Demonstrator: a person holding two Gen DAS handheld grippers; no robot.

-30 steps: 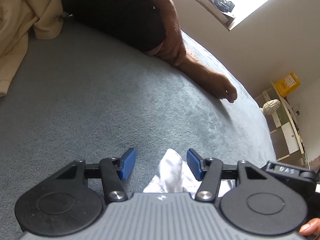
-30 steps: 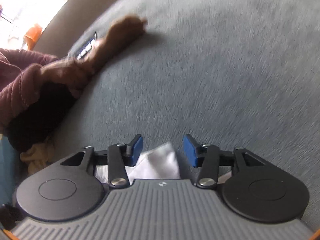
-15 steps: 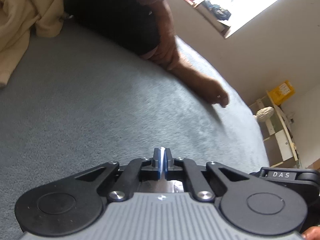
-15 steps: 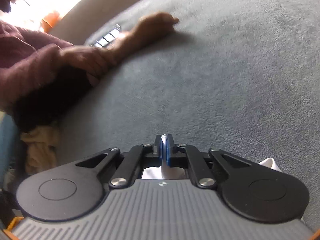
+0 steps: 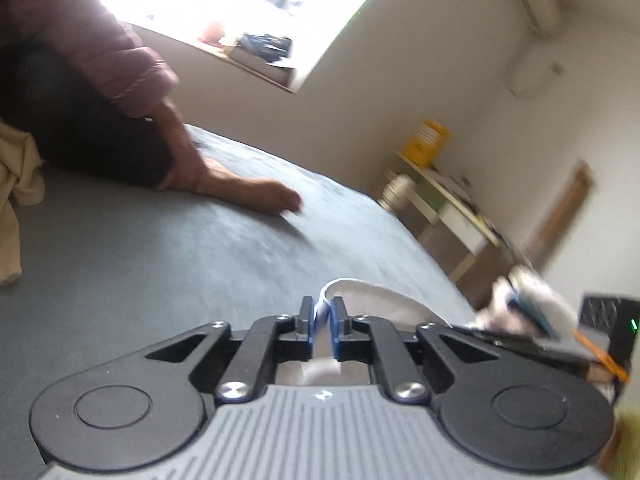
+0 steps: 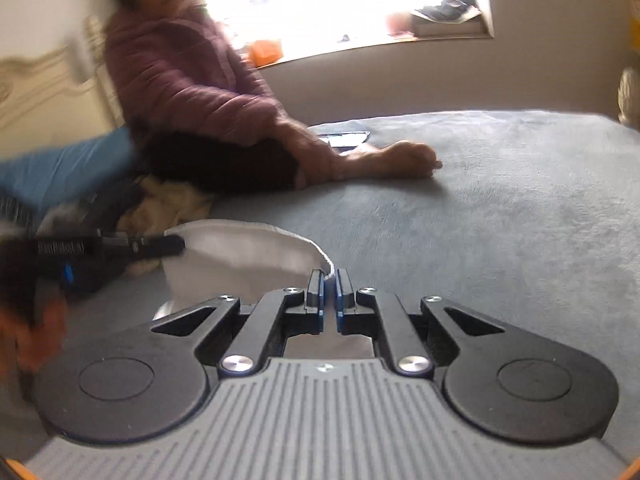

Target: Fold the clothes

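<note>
Both grippers hold one white garment (image 6: 240,252) by its top edge, and that edge is what the coming fold turns on. In the right wrist view the right gripper (image 6: 329,280) pinches the cloth at 12 o'clock from its body, jaws narrowed to a slit with white fabric showing between the blue pads. From there the hem runs toward 10 o'clock to the left gripper (image 6: 176,246), whose black fingers clamp the far corner. The long axis of the held edge therefore lies across between the two hands, sagging a little, with neither hand nearer; each has its own corner. In the left wrist view the left gripper (image 5: 322,314) shows the same thing mirrored: pads close on a fold of the garment (image 5: 372,300), the cloth trailing toward 3 o'clock. The rest of the garment hangs below, out of sight, over the grey bed cover (image 6: 500,220). A second ago both pairs of jaws stood wide over a peak of cloth lying on the cover; since then they have closed on it, the left easing slightly, and both hands have lifted and rolled, so the views now take in the window and a seated person (image 6: 188,88).
</note>
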